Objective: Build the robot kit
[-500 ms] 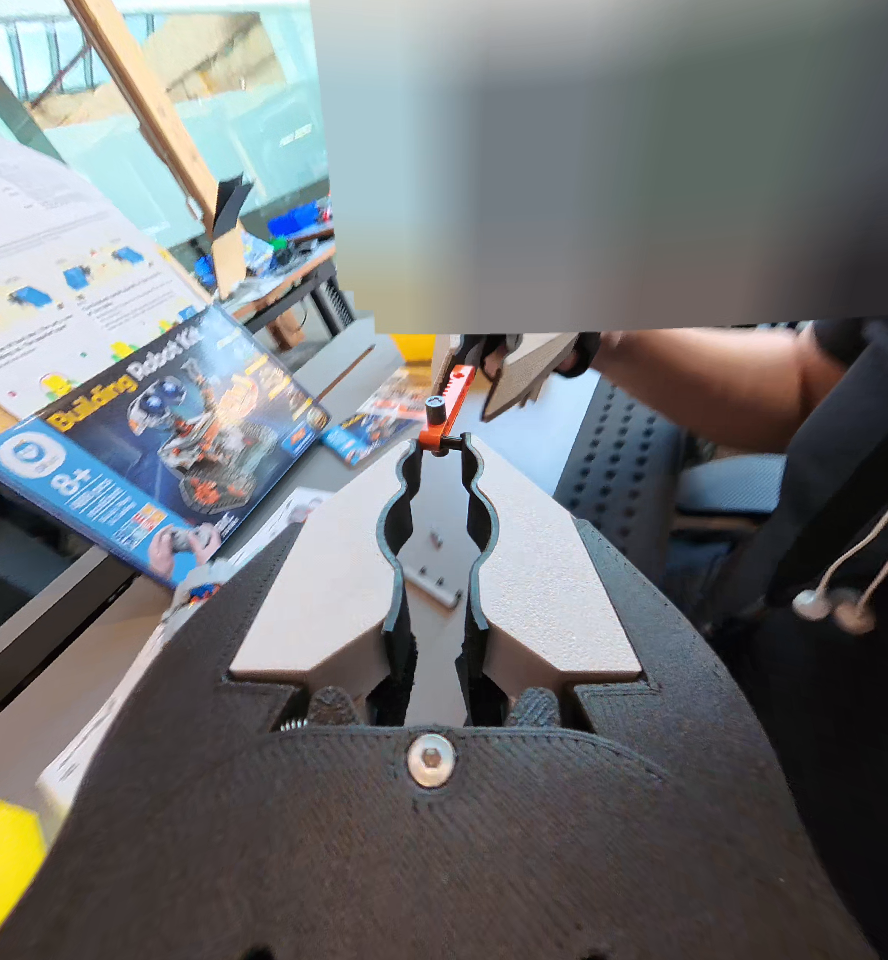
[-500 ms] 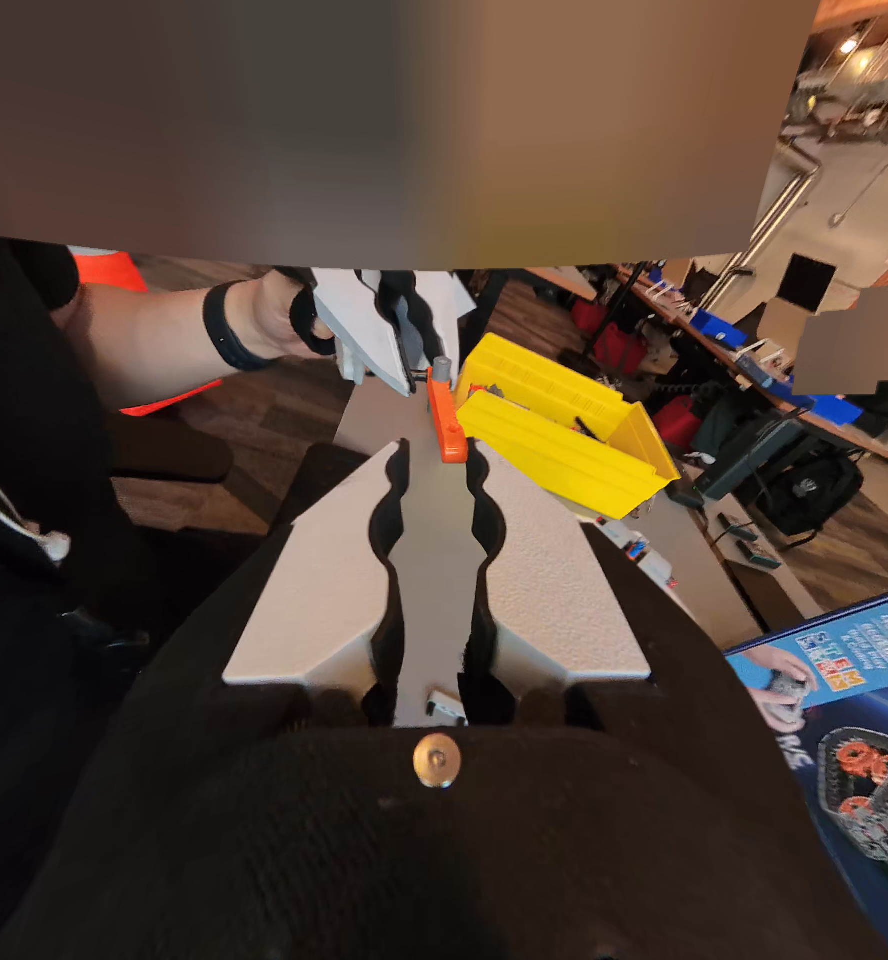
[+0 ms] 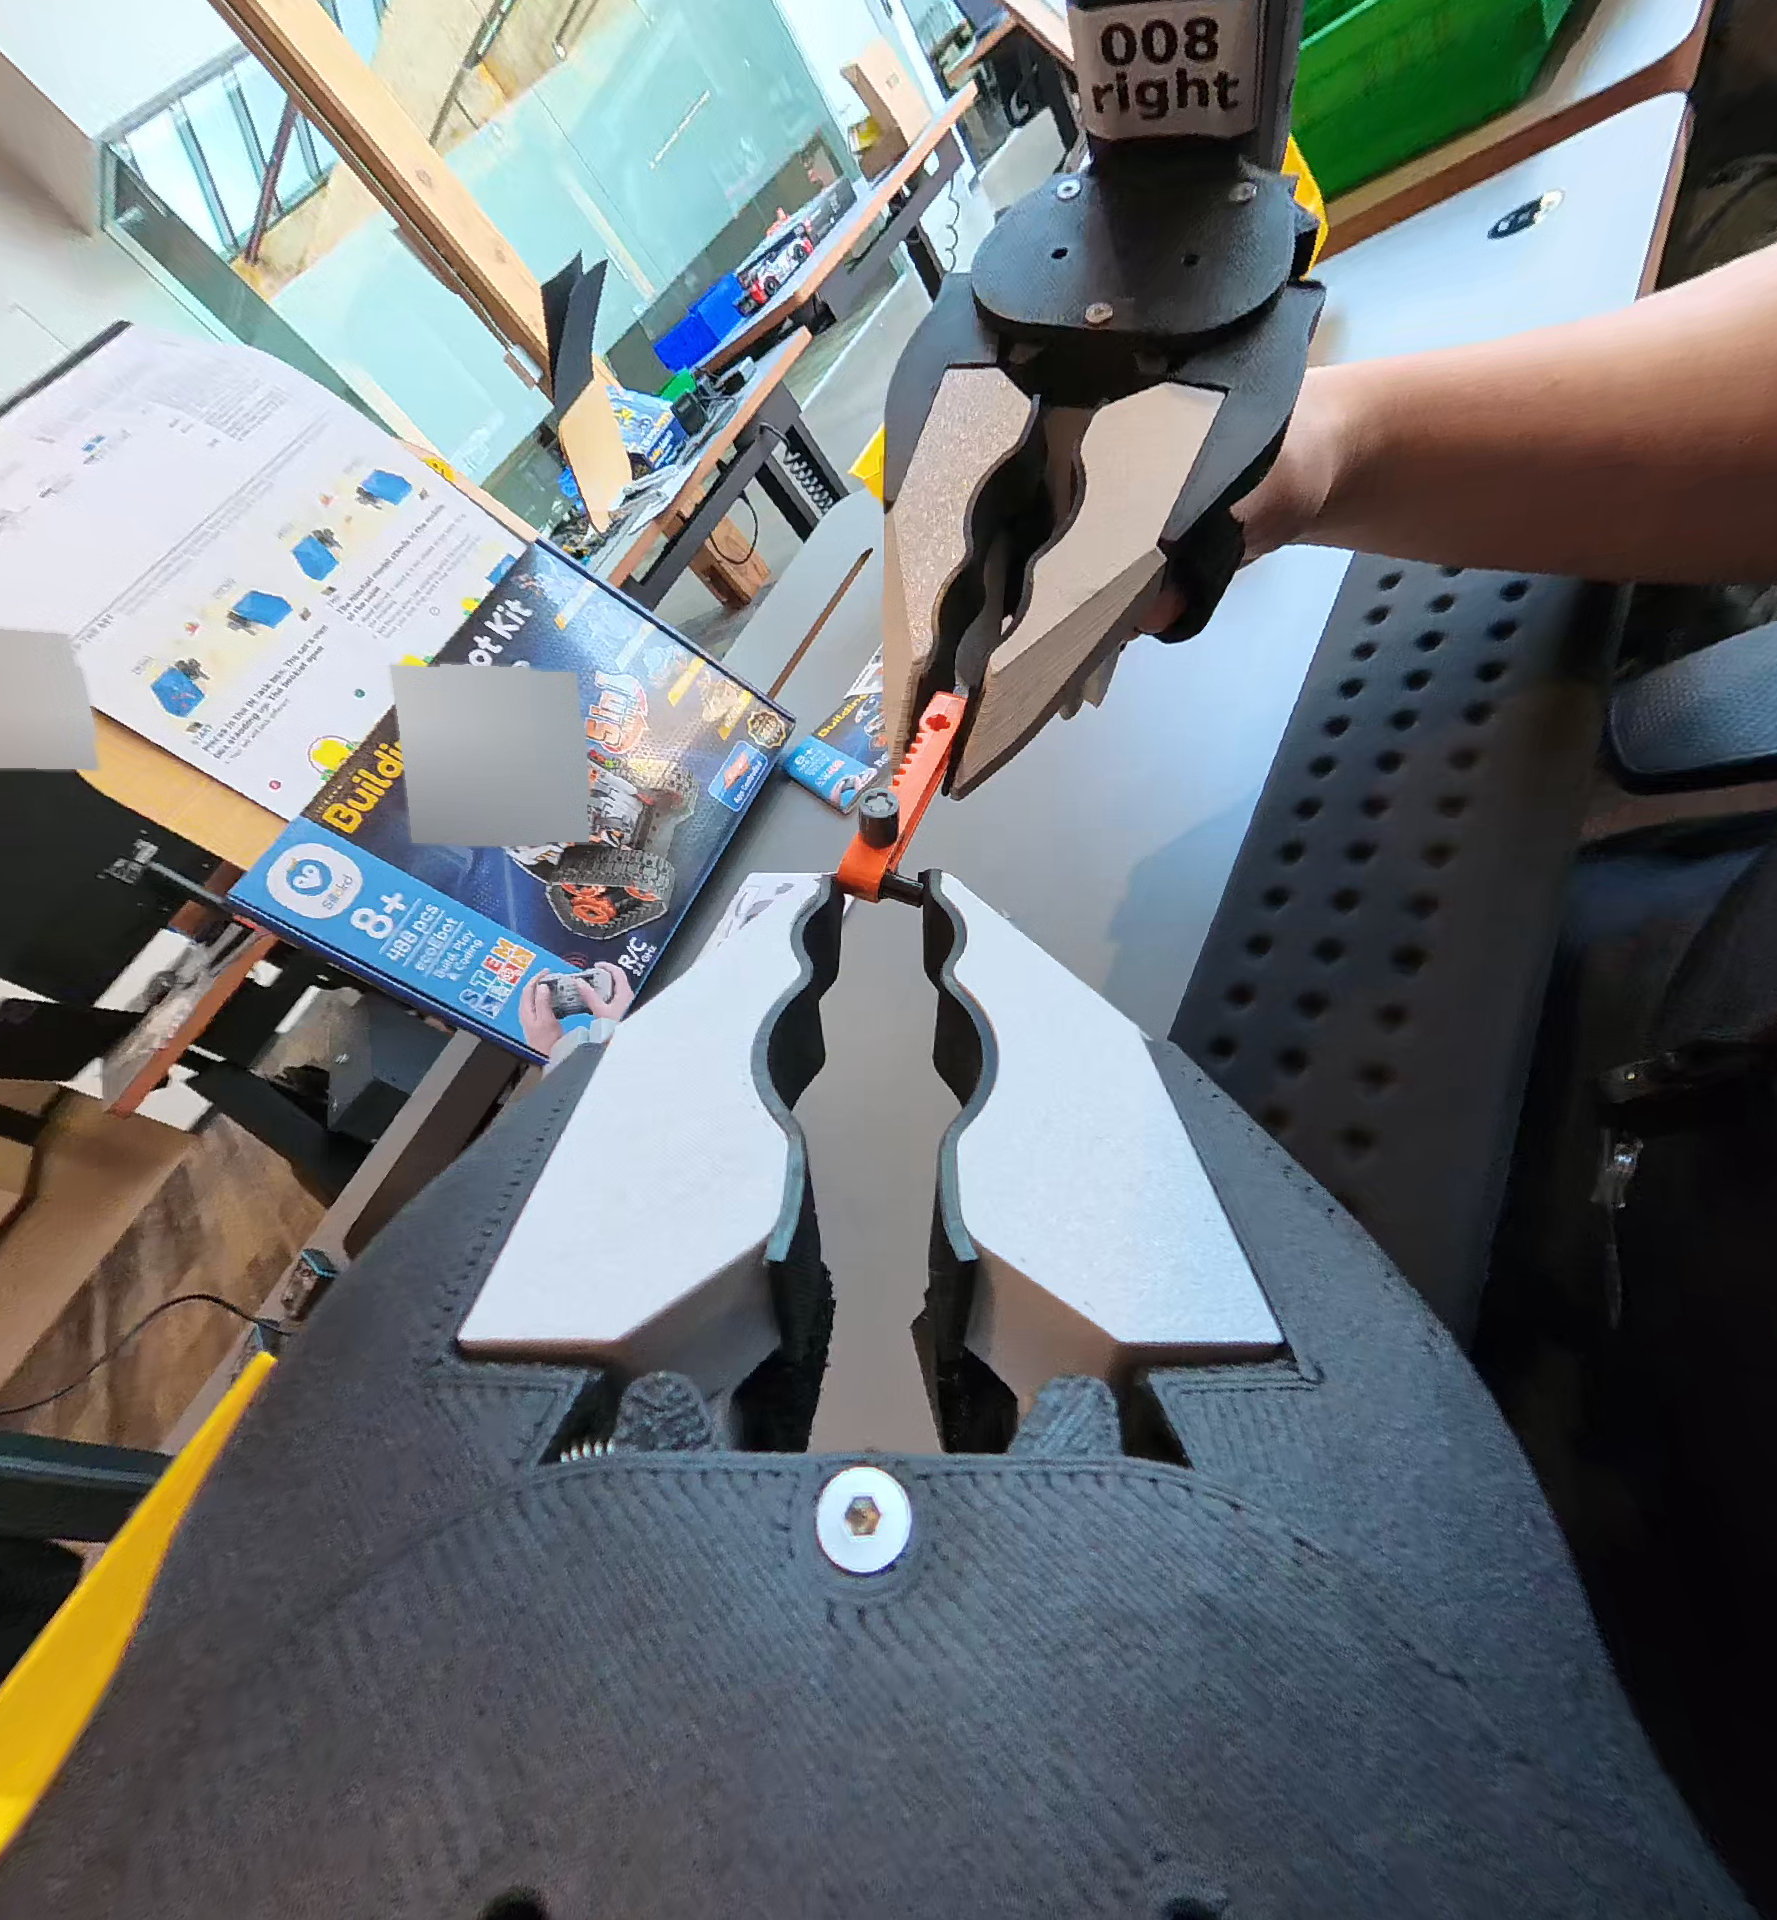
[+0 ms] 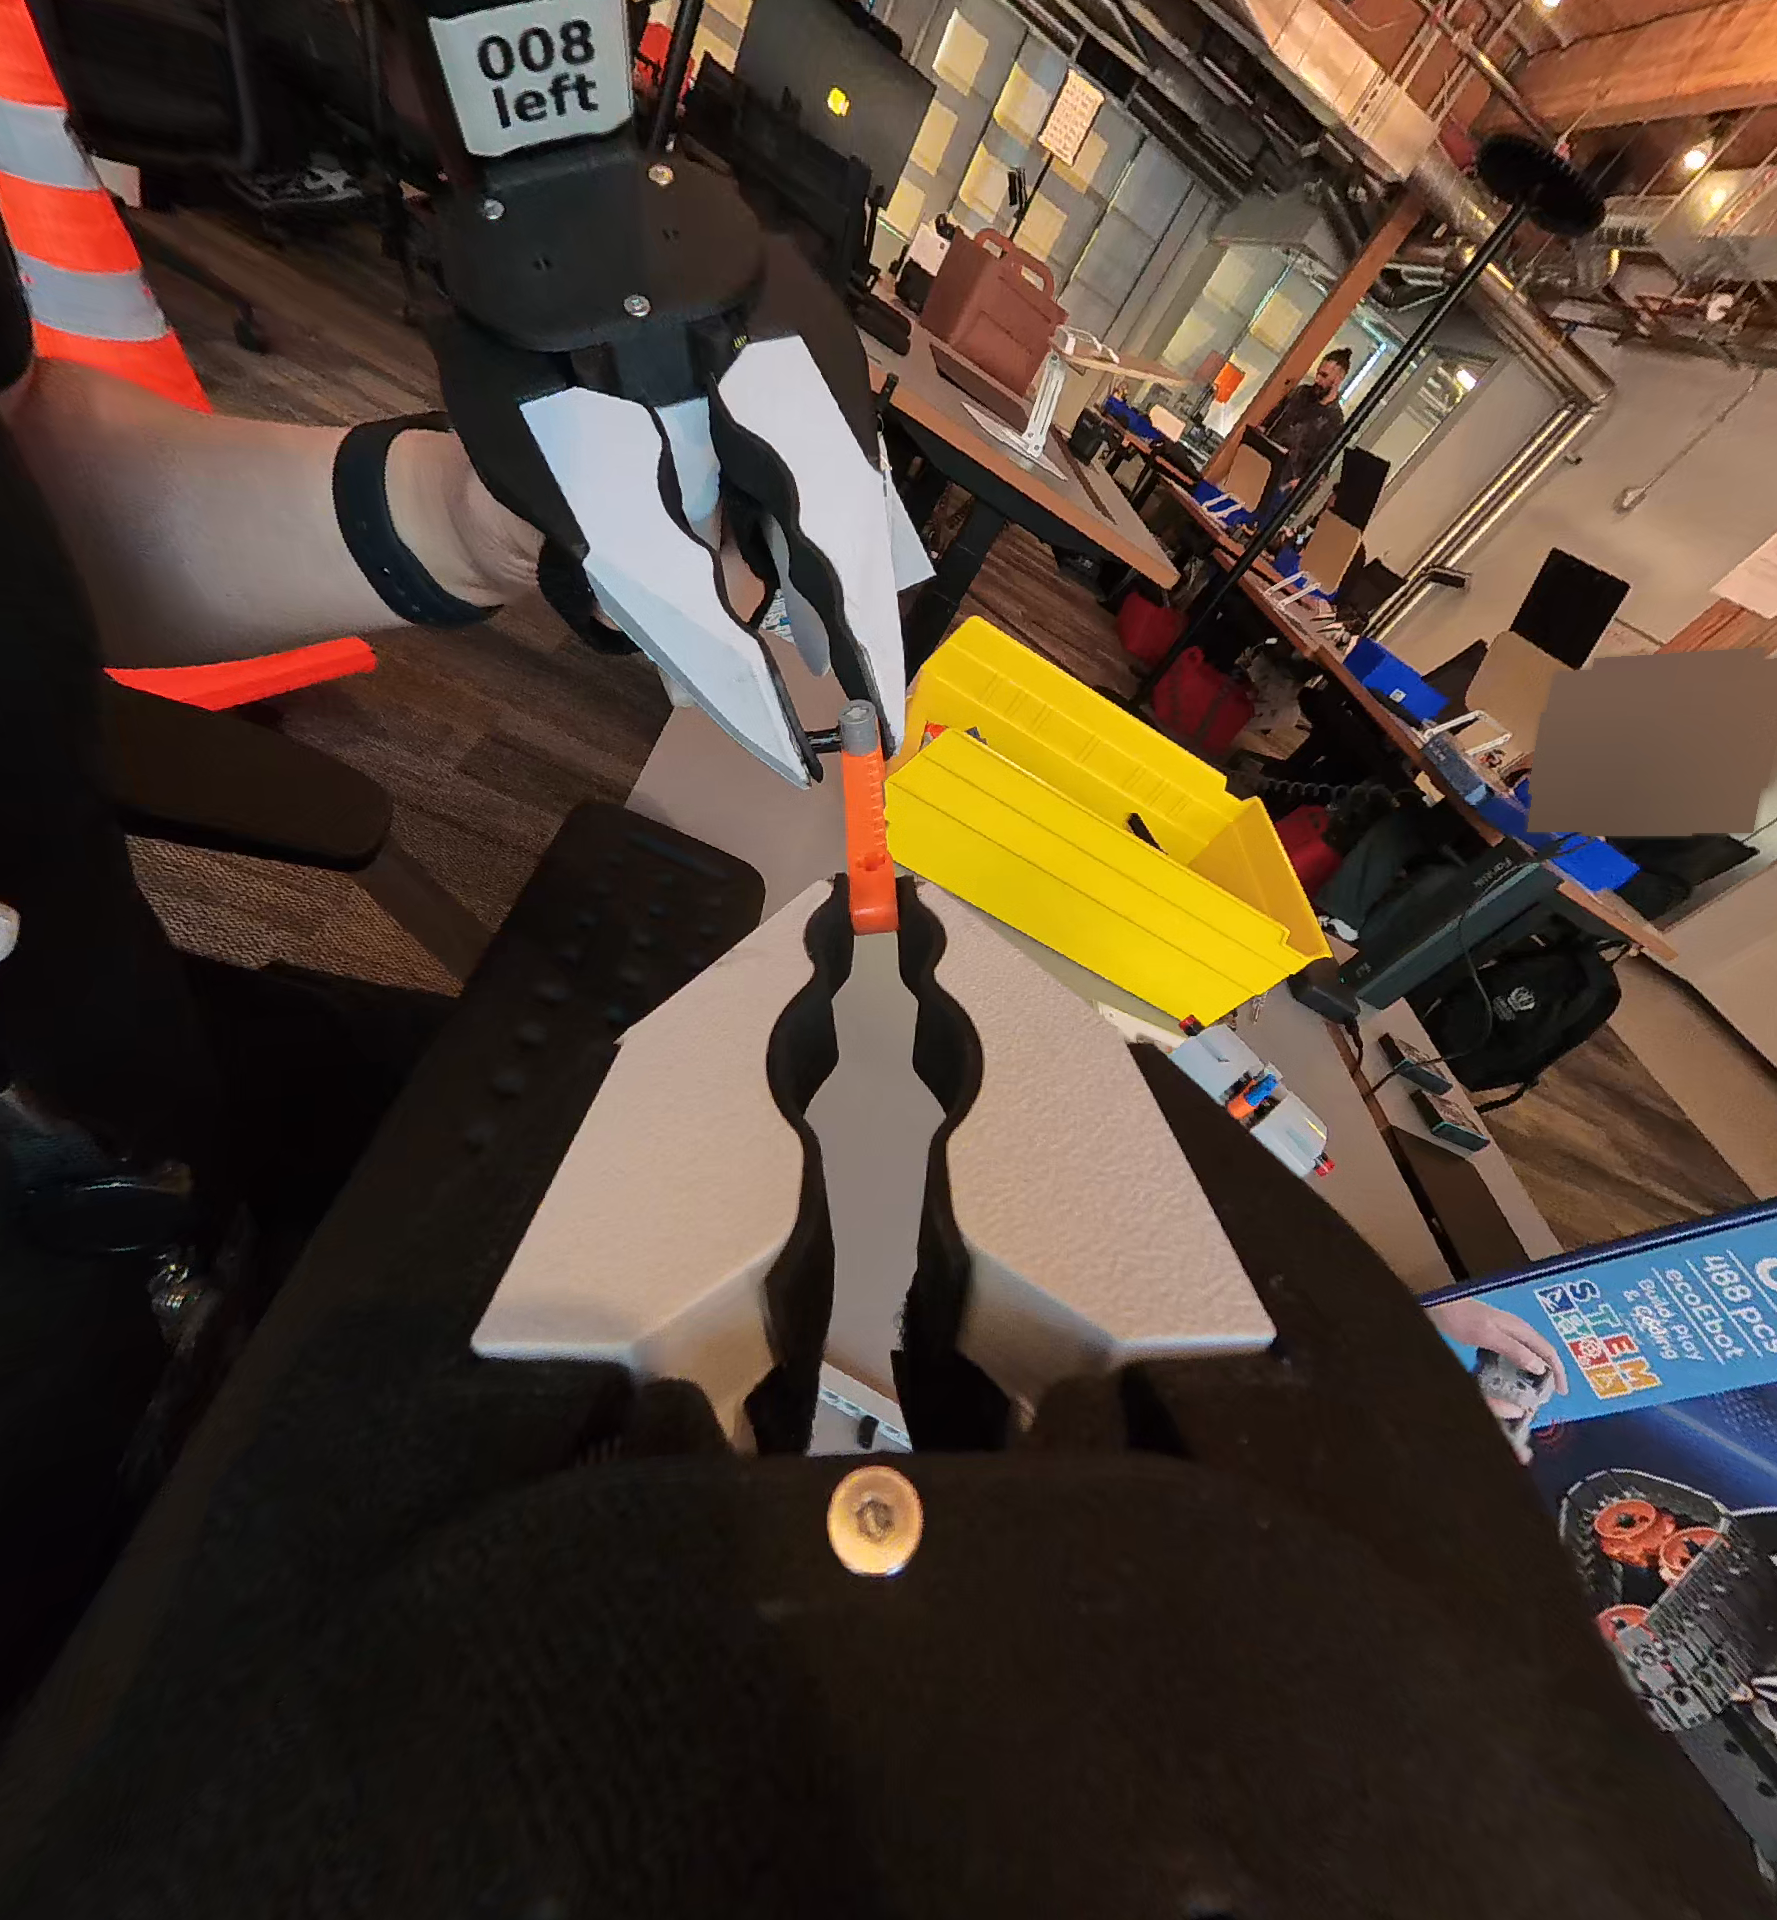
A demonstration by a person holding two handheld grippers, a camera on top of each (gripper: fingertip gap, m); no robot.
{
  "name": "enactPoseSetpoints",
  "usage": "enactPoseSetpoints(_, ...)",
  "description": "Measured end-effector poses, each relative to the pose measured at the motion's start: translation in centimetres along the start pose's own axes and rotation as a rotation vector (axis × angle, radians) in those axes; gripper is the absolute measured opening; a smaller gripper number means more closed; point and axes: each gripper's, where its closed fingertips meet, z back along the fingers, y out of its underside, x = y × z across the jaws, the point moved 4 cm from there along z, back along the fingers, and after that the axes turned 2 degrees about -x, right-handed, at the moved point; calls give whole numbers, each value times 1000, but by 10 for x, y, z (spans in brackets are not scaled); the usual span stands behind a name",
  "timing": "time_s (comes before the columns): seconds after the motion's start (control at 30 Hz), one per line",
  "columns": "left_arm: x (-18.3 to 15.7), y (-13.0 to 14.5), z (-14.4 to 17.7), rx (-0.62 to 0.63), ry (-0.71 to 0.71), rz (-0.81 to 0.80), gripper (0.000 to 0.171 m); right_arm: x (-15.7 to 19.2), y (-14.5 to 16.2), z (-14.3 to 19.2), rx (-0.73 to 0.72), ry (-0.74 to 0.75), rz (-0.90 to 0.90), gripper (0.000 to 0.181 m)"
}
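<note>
Both grippers are sitting farther apart than half a second back, and the orange beam is now stretched out in the open between them, held clear above the table.

Up close, the left gripper (image 3: pixel 879 891) is pinching down on the black pin (image 3: pixel 903 886) that sticks out of the lower end of the orange beam (image 3: pixel 905 800), fingers closed on it at the very tips. The right gripper (image 4: pixel 871 902) is clamped on the other end of the same beam (image 4: pixel 866 831), so each tool is taking one end, and that looks like the reason the piece is hanging in the air rather than resting on anything. A second pin, dark and stubby, is standing up from the beam's face (image 3: pixel 878 812).

Beneath them, the grey table (image 3: pixel 1123 831) is running away from the cameras. The blue construction-kit box (image 3: pixel 510 831) is lying just to one side, with a printed instruction sheet (image 3: pixel 188 540) propped behind it. Two yellow bins (image 4: pixel 1081 842) are sitting on the opposite side, and a small white motor part (image 4: pixel 1248 1101) is lying near them.

Farther off, the room is opening into rows of desks, an orange traffic cone (image 4: pixel 73 239), wooden beams and glass partitions.
</note>
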Motion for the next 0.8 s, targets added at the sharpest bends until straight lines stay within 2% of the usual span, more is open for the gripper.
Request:
enactPoseSetpoints(0.13, 6, 7, -1, -45, -43, 38, 14, -5, 6, -5, 15, 5, -32, 7)
enactPoseSetpoints(0.23, 10, 23, -5, -67, -72, 78, 15, -14, 24, -13, 37, -25, -118, 7)
enactPoseSetpoints(0.37, 15, 53, -5, -66, -38, 273, 35, -27, 68, -25, 125, -31, -262, 7)
enactPoseSetpoints(0.4, 16, 64, -5, -43, -24, 329, 40, -29, 81, -29, 168, -28, -276, 7)
enactPoseSetpoints(0.47, 18, 93, -6, 50, 8, 435, 40, -28, 106, -39, 266, -56, -277, 7)
enactPoseSetpoints(0.57, 19, 149, -12, 323, 37, 555, 48, -29, 134, -53, 376, -87, -246, 7)
enactPoseSetpoints(0.63, 18, 178, -15, 460, 54, 583, 52, -28, 147, -62, 433, -112, -220, 7)
enactPoseSetpoints(0.8, 23, 201, -29, 511, 57, 565, 54, -28, 165, -75, 506, -145, -182, 7)
